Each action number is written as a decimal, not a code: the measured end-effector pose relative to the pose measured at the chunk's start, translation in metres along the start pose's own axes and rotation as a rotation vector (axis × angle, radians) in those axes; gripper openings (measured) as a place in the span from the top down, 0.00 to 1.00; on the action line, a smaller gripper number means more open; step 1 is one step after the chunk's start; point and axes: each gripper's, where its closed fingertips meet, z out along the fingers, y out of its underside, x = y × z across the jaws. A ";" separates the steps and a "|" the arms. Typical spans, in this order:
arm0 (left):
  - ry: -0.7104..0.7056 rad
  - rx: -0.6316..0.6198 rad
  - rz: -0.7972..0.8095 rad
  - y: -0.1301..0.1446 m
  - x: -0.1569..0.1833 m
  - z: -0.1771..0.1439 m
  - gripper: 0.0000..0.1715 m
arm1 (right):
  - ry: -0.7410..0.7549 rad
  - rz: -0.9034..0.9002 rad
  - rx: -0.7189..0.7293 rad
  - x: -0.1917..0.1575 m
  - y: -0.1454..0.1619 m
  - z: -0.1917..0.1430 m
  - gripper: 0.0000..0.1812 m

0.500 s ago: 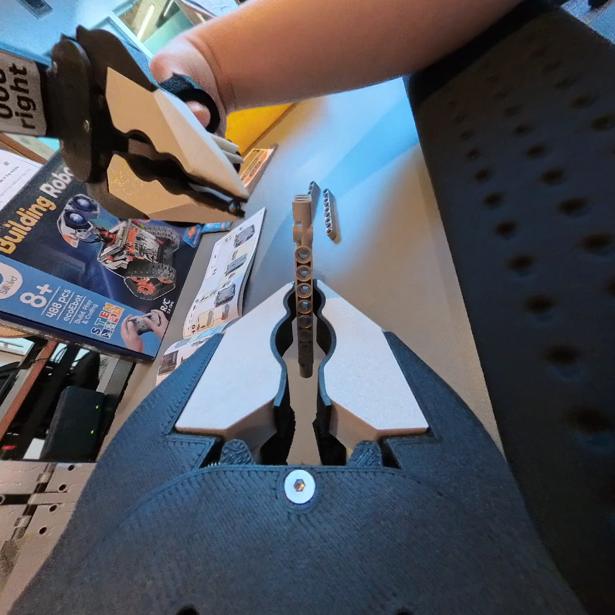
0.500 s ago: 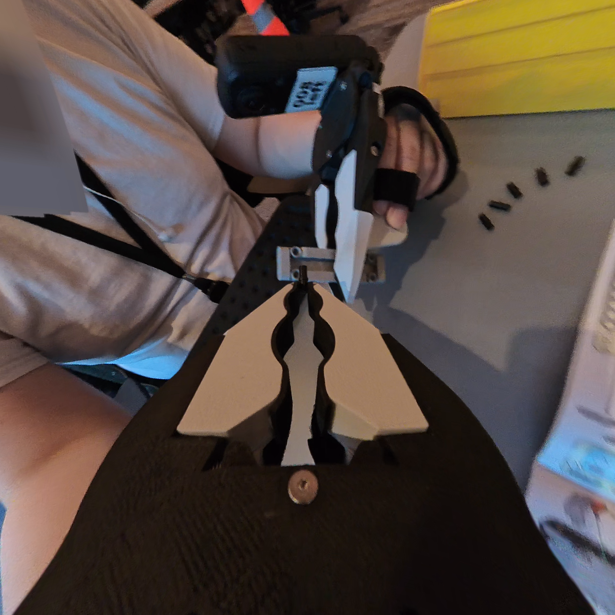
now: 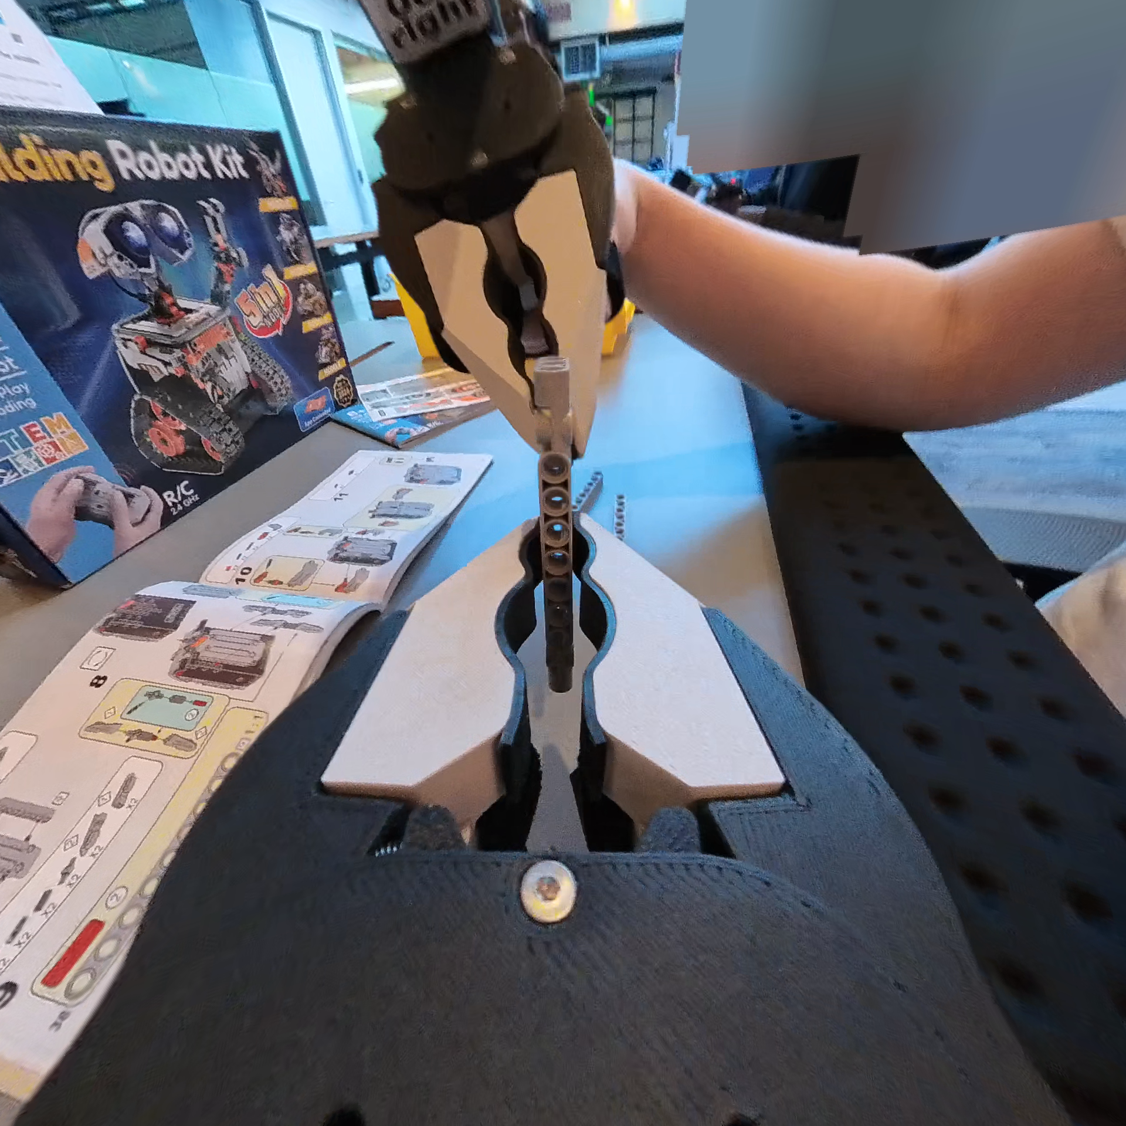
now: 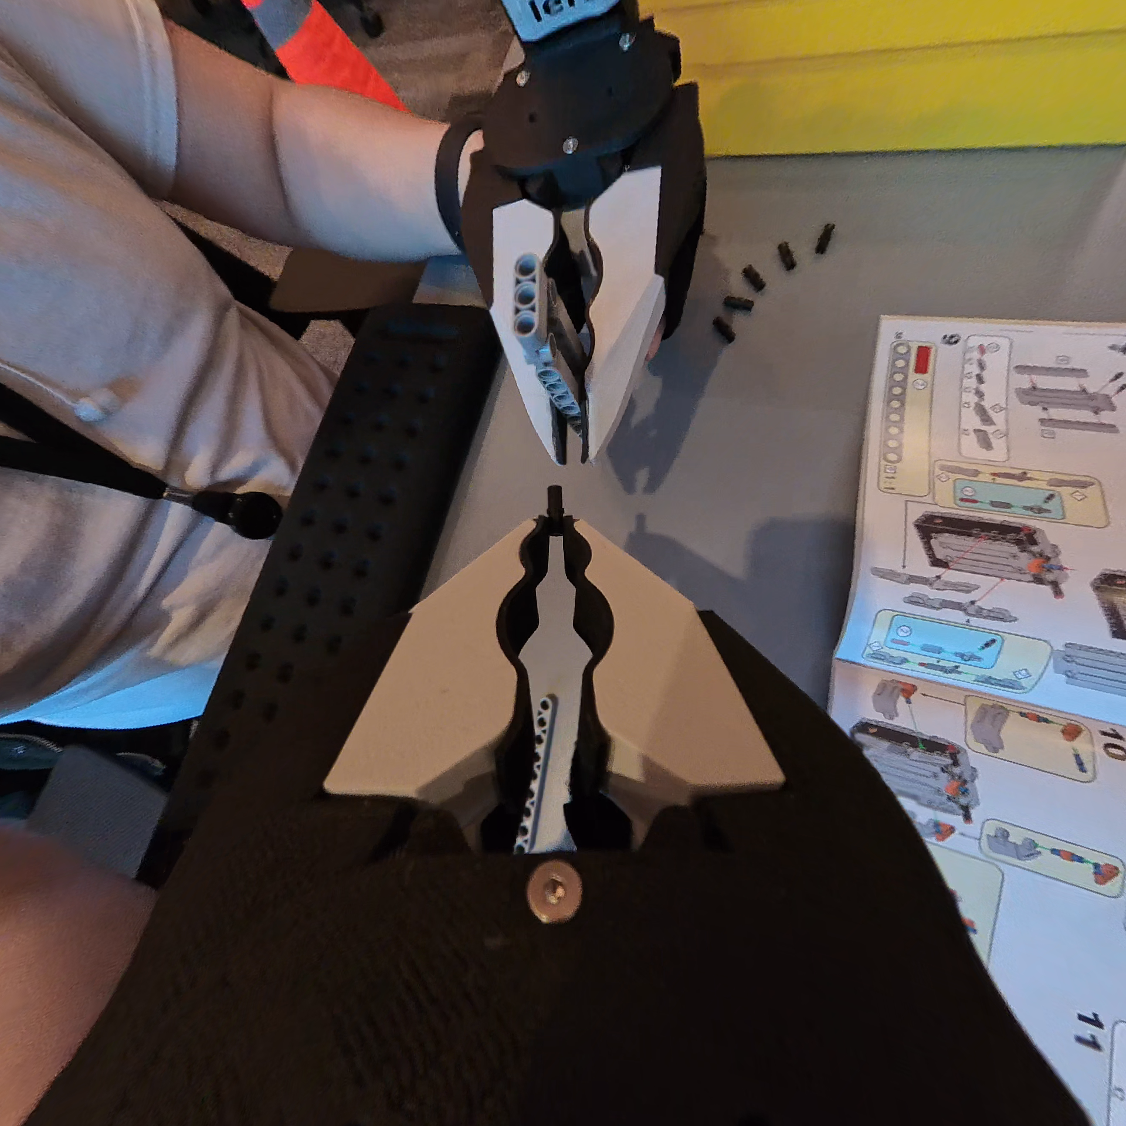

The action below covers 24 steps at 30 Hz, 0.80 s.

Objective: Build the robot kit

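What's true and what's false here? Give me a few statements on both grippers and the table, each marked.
1. The left gripper is shut on a grey holed beam. True.
2. The right gripper is open and empty. False: it pinches a small black pin at its tips.
3. Five loose black pins lie on the grey table. True.
4. The instruction booklet is closed. False: it lies open on the table.
5. The held pin is seated in the beam. False: the right wrist view shows a gap between the pin and the left gripper's tips.
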 end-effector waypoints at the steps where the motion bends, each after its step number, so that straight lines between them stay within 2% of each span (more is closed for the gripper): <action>1: -0.008 0.013 -0.009 -0.002 -0.003 0.000 0.98 | 0.011 -0.009 0.030 0.002 -0.004 -0.001 0.98; 6: -0.018 -0.011 -0.021 0.000 -0.006 0.004 0.97 | 0.050 -0.033 0.113 0.007 -0.016 -0.013 0.98; 9: -0.046 -0.093 -0.073 0.009 -0.010 0.011 0.97 | 0.061 -0.056 0.170 0.005 -0.025 -0.022 0.98; 12: -0.007 -0.158 -0.105 0.011 -0.005 0.020 0.97 | 0.126 -0.060 0.178 0.011 -0.026 -0.029 0.98; 15: -0.040 -0.131 -0.090 0.003 -0.010 0.023 0.97 | 0.174 -0.026 0.149 0.020 -0.013 -0.030 0.98; 17: -0.021 -0.107 -0.144 -0.002 -0.009 0.022 0.97 | 0.169 0.002 0.173 0.022 -0.009 -0.029 0.98; 20: -0.048 -0.096 -0.210 -0.006 -0.017 0.018 0.97 | 0.143 0.029 0.230 0.021 -0.010 -0.026 0.98; 24: -0.076 -0.091 -0.301 -0.011 -0.025 0.005 0.97 | 0.139 0.004 0.237 0.020 -0.014 -0.021 0.98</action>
